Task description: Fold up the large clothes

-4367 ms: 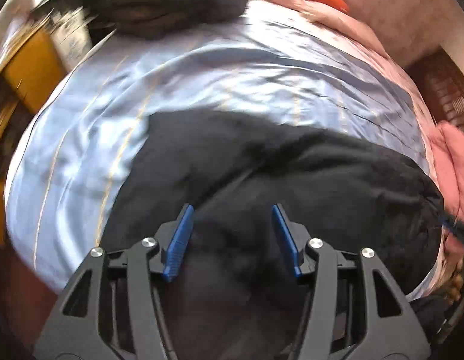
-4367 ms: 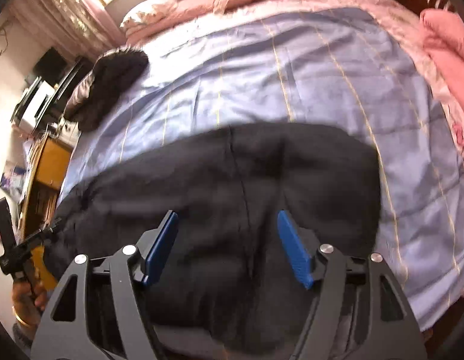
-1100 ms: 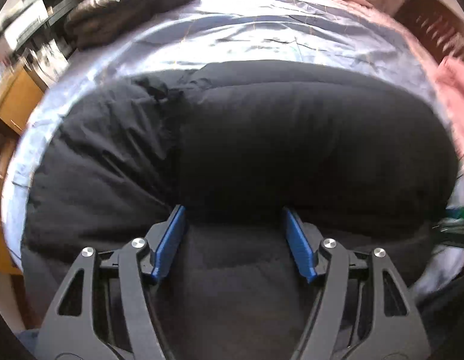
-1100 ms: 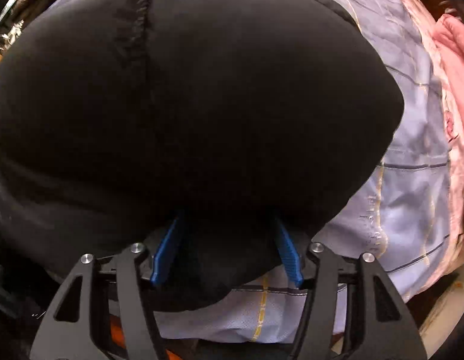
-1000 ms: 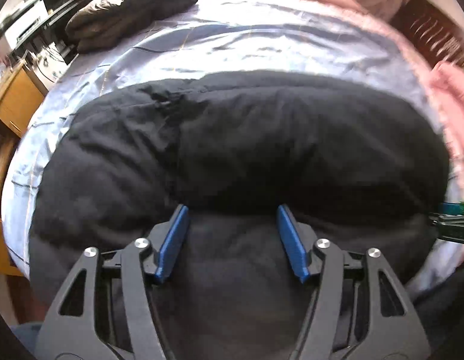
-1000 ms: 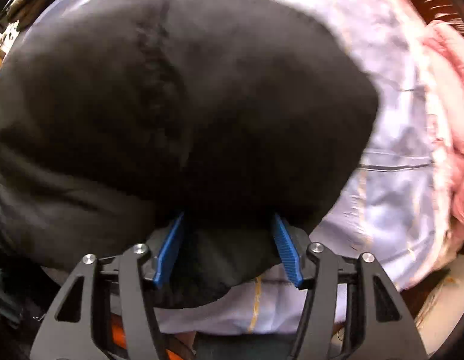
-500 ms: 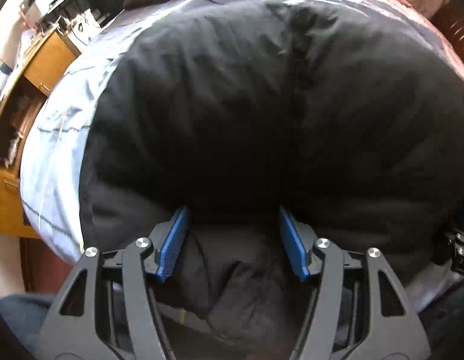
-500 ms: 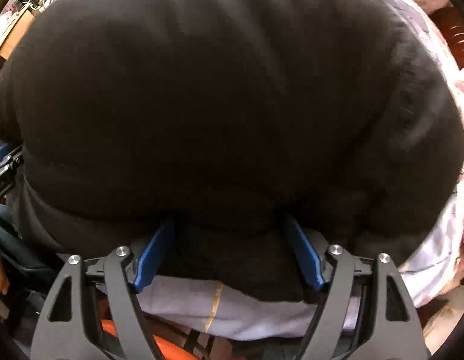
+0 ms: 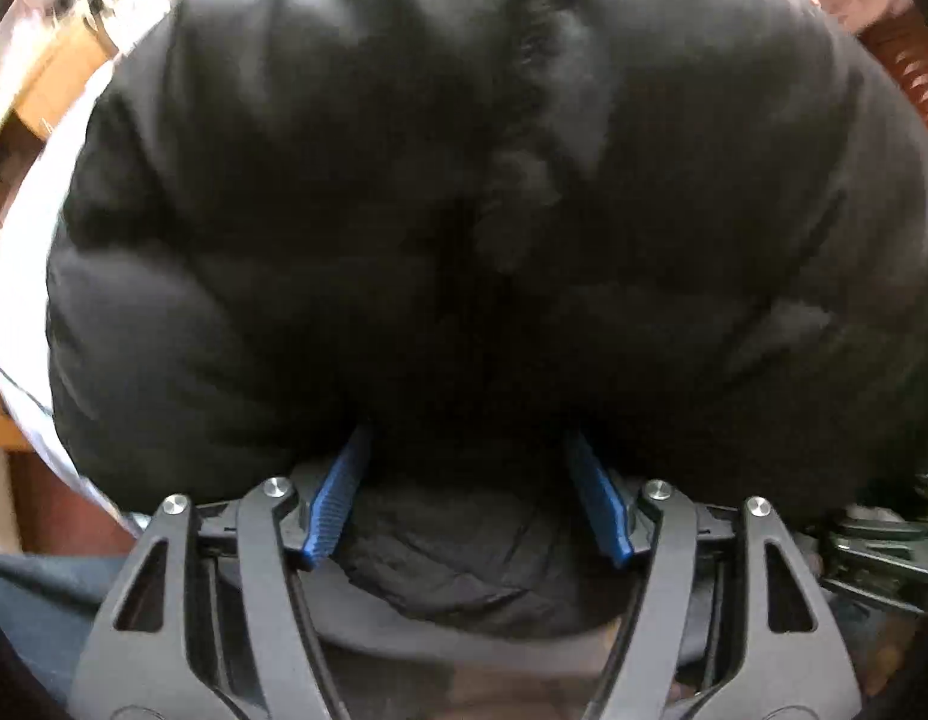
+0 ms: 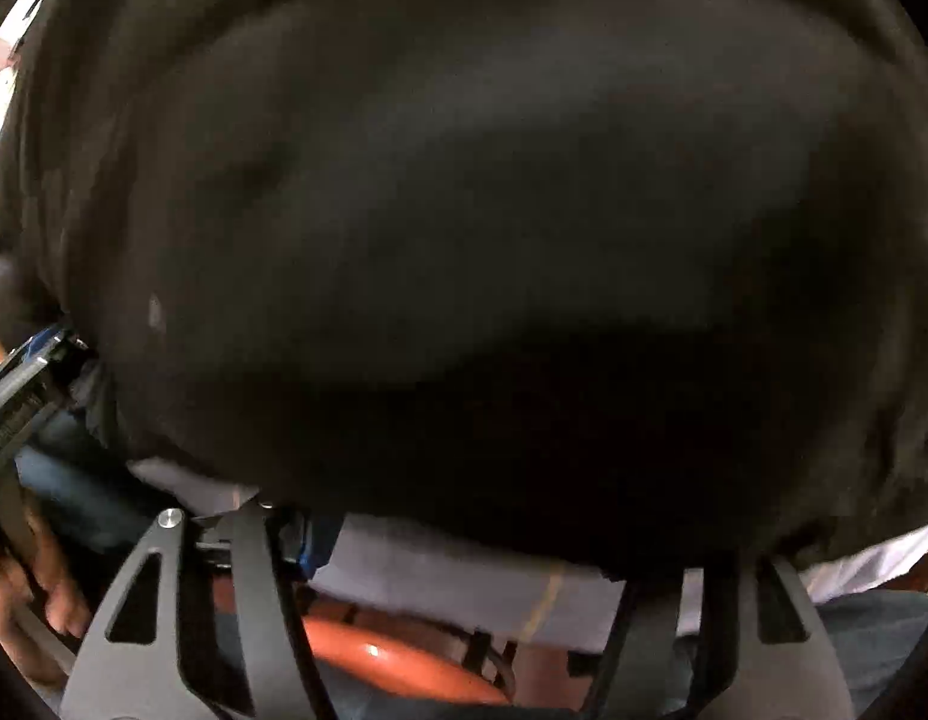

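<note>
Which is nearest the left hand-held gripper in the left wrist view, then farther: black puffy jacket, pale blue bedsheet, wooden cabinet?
1. Black puffy jacket: between the left hand-held gripper's fingers.
2. Pale blue bedsheet: left, under the jacket.
3. Wooden cabinet: upper left, beyond the sheet.

A plain black is seen across the padded coat (image 9: pixel 404 210), with no print on it. Bright blue is shown by the pads (image 9: pixel 338 498) set in matt black frames on the left gripper (image 9: pixel 469 468). The bedsheet (image 10: pixel 464 588) is seen as pale lilac-blue, crossed by a thin gold stripe (blurred). A glossy orange-red object (image 10: pixel 392 654) is glimpsed below.
</note>
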{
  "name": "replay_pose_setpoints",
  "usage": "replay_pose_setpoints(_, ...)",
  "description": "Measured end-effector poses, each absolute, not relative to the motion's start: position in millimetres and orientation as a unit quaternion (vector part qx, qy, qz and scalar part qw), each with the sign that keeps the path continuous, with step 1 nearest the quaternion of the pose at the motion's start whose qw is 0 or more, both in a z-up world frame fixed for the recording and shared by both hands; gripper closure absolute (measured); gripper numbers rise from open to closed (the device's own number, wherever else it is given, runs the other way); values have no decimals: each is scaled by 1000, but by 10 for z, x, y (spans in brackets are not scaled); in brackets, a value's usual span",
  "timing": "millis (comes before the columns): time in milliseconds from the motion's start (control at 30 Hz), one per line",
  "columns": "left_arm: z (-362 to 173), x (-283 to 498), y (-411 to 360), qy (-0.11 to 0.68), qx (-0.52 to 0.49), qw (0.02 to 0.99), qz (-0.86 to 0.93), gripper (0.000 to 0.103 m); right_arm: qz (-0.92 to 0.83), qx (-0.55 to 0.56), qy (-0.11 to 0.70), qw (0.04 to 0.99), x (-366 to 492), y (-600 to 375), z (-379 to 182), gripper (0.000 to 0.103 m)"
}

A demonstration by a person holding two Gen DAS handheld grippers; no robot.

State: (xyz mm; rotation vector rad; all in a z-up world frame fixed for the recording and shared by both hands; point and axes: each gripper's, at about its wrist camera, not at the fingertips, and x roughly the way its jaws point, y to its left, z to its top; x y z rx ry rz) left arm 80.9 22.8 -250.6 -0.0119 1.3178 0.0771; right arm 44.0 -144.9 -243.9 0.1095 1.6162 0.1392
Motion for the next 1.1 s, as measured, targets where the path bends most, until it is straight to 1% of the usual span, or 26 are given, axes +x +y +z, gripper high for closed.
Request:
replay_pose_setpoints(100,-2496,952,21,567,63,818,72,35,37,25,688,725,594,-1324,-2372,38)
replay_pose_setpoints(167,-2476,1129,-27,546,80,829,91,35,27,19,668,743,734,-1254,-2363,38)
replay_pose_setpoints(267,-2461,1230,-19,556,71,823,91,35,23,-9,664,747,878,-1167,-2425,38)
replay_pose_setpoints(333,-2423,1081,67,572,58,814,77,35,28,-9,679,733,844,-1189,-2426,38)
replay_pose_setpoints(400,-2261,960,354,597,3,801,55,36,44,5,693,720,739,-1258,-2345,38)
replay_pose_setpoints(467,-2008,817,504,593,-31,804,35,36,65,14,692,719,590,-1341,-2108,38)
replay_pose_setpoints(500,-1795,717,569,575,-30,817,31,35,76,12,683,726,510,-1386,-1921,38)
replay_pose_setpoints(533,-1636,667,615,557,-28,829,31,31,85,14,673,734,433,-1446,-1765,38)
replay_pose_setpoints(567,-1483,636,681,536,-28,843,35,29,102,22,647,755,399,-1542,-1476,37)
replay_pose_setpoints(600,-1338,642,764,512,-31,857,50,24,101,24,627,772,424,-1624,-1311,35)
replay_pose_setpoints(633,-1270,680,858,497,-39,864,66,24,78,17,602,794,501,-1747,-1147,33)
replay_pose_setpoints(667,-1281,779,973,492,-51,864,90,24,55,6,586,808,595,-1916,-1102,30)
replay_pose_setpoints(733,-1476,1025,1218,516,-72,845,116,25,-9,-5,573,819,794,-2102,-1107,30)
replay_pose_setpoints(800,-1761,1211,1374,546,-76,822,146,24,-49,27,599,799,988,-2413,-1393,30)
replay_pose_setpoints(867,-1983,1320,1332,565,-75,808,147,22,-37,65,615,785,1172,-2477,-1674,28)
replay_pose_setpoints(933,-2081,1388,1210,567,-36,808,153,20,-36,68,611,788,1171,-2541,-1820,25)
replay_pose_setpoints(1000,-2143,1435,1204,570,-35,806,155,21,-39,62,604,794,1110,-2409,-1843,24)
replay_pose_setpoints(1033,-2107,1410,1229,571,-45,805,153,24,-40,60,602,795,1108,-2398,-1810,25)
replay_pose_setpoints(1067,-1973,1354,1259,567,-61,809,144,26,-43,60,602,795,1113,-2384,-1742,25)
replay_pose_setpoints(1100,-1862,1288,1332,556,-71,818,130,27,-49,59,594,801,1060,-2334,-1598,25)
